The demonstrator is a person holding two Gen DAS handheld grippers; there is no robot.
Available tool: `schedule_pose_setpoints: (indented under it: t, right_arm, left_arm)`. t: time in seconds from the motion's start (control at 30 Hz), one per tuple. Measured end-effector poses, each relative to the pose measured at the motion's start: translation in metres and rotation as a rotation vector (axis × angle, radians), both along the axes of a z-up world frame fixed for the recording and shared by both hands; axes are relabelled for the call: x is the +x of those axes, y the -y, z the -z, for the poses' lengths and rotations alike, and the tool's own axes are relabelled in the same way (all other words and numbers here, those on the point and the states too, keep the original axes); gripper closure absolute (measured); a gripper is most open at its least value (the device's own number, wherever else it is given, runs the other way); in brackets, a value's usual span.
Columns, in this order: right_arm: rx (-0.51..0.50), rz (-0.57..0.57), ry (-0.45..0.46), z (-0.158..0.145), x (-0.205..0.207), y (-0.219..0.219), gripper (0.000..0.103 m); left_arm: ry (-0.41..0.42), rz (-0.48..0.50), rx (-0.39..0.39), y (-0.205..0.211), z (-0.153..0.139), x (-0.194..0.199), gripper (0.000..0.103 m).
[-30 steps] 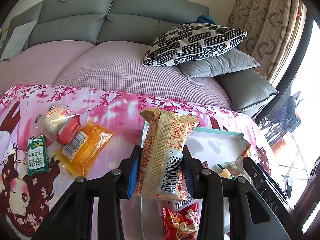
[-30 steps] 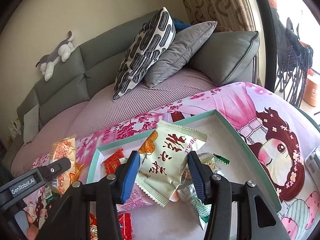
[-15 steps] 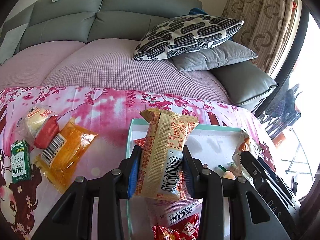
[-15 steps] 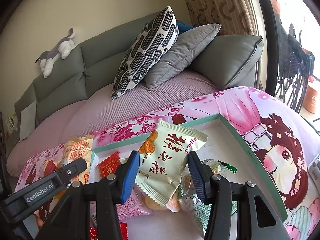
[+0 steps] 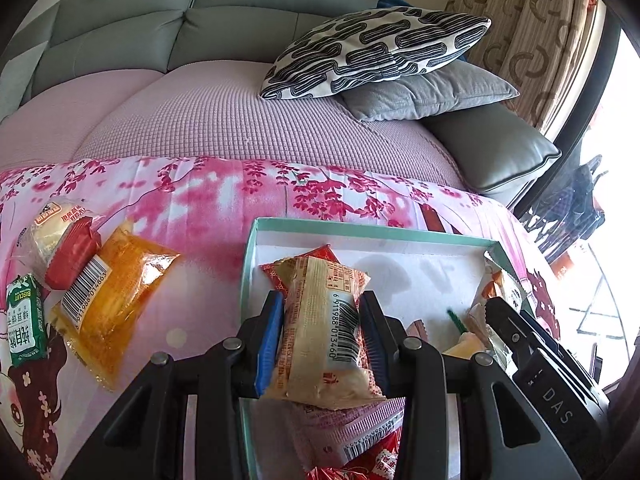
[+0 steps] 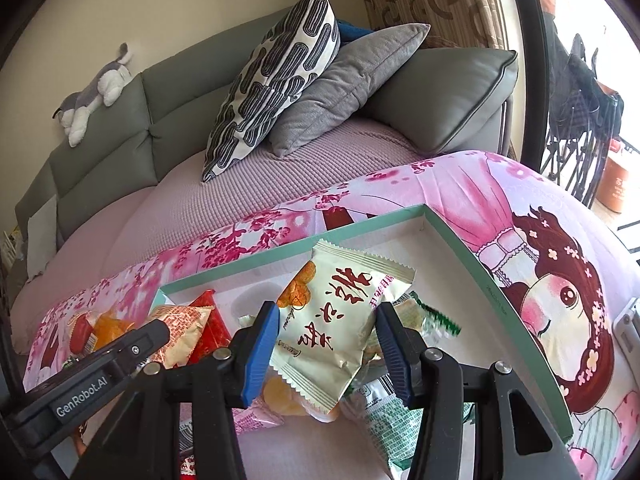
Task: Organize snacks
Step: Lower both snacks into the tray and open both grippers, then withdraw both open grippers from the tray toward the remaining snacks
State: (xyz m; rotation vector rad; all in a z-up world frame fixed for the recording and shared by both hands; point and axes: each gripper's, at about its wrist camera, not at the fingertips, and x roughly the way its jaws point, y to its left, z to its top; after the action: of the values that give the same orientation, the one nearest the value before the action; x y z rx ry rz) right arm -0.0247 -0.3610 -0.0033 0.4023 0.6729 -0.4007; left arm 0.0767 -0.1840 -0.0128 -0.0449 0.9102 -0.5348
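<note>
My left gripper is shut on a tan and red snack packet with a barcode, held over the left part of the teal-rimmed white tray. The packet lies over a red packet and a pink one in the tray. My right gripper is shut on a pale green snack bag over the same tray, above several other packets. The left gripper's body and its packet show at the left of the right wrist view.
On the pink cloth left of the tray lie an orange packet, a bun in a red-ended wrapper and a green biscuit pack. A grey sofa with a patterned pillow stands behind. The right gripper's body crosses the tray's right side.
My left gripper has moved right and down with its packet, from beside the tray's left edge to low over the tray. The right gripper has kept its bag nearly still.
</note>
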Motion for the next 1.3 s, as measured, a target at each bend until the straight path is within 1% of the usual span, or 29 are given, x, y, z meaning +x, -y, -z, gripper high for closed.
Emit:
schedule_pose_setpoints:
  t: [0.23, 0.4, 0.57, 0.67, 0.73, 0.77, 0.83, 0.87, 0.9, 1.07, 1.2, 1.27, 1.3]
  right_arm:
    - [-0.002, -0.007, -0.015, -0.003, 0.001, -0.002, 0.049]
    - [-0.012, -0.011, -0.042, -0.005, 0.002, -0.005, 0.049]
    - [-0.031, -0.02, -0.069, -0.009, -0.001, -0.012, 0.044]
    - [-0.045, -0.015, -0.083, -0.013, -0.004, -0.016, 0.039]
    - [-0.049, -0.021, -0.089, -0.015, -0.006, -0.018, 0.033]
    - [-0.054, -0.024, -0.093, -0.016, -0.007, -0.02, 0.032]
    - [-0.066, -0.028, -0.106, -0.017, -0.008, -0.023, 0.03]
    - [-0.07, -0.028, -0.117, -0.018, -0.008, -0.024, 0.03]
    - [-0.069, -0.027, -0.127, -0.018, -0.009, -0.025, 0.03]
    - [-0.044, -0.024, -0.169, -0.016, -0.012, -0.027, 0.03]
    - [-0.058, -0.016, -0.199, -0.014, -0.012, -0.029, 0.03]
    - [-0.059, -0.012, -0.217, -0.012, -0.011, -0.029, 0.028]
    - [-0.059, -0.008, -0.226, -0.01, -0.011, -0.028, 0.026]
  left_arm:
    - [-0.008, 0.005, 0.005, 0.002, -0.005, -0.001, 0.062]
    - [-0.035, -0.004, 0.044, 0.002, -0.007, -0.003, 0.055]
    - [-0.042, -0.019, 0.056, -0.003, -0.015, -0.007, 0.049]
    - [-0.037, -0.026, 0.056, -0.007, -0.023, -0.01, 0.043]
    - [-0.033, -0.033, 0.061, -0.01, -0.027, -0.011, 0.043]
    - [-0.033, -0.039, 0.065, -0.012, -0.028, -0.011, 0.042]
    - [-0.037, -0.056, 0.075, -0.016, -0.029, -0.01, 0.038]
    - [-0.04, -0.067, 0.083, -0.019, -0.029, -0.009, 0.031]
    - [-0.041, -0.075, 0.093, -0.021, -0.029, -0.009, 0.027]
    - [-0.045, -0.106, 0.126, -0.031, -0.026, -0.005, 0.027]
    - [-0.049, -0.125, 0.152, -0.038, -0.024, -0.003, 0.027]
    - [-0.049, -0.14, 0.169, -0.042, -0.023, -0.002, 0.027]
    - [-0.048, -0.147, 0.18, -0.043, -0.022, -0.001, 0.027]
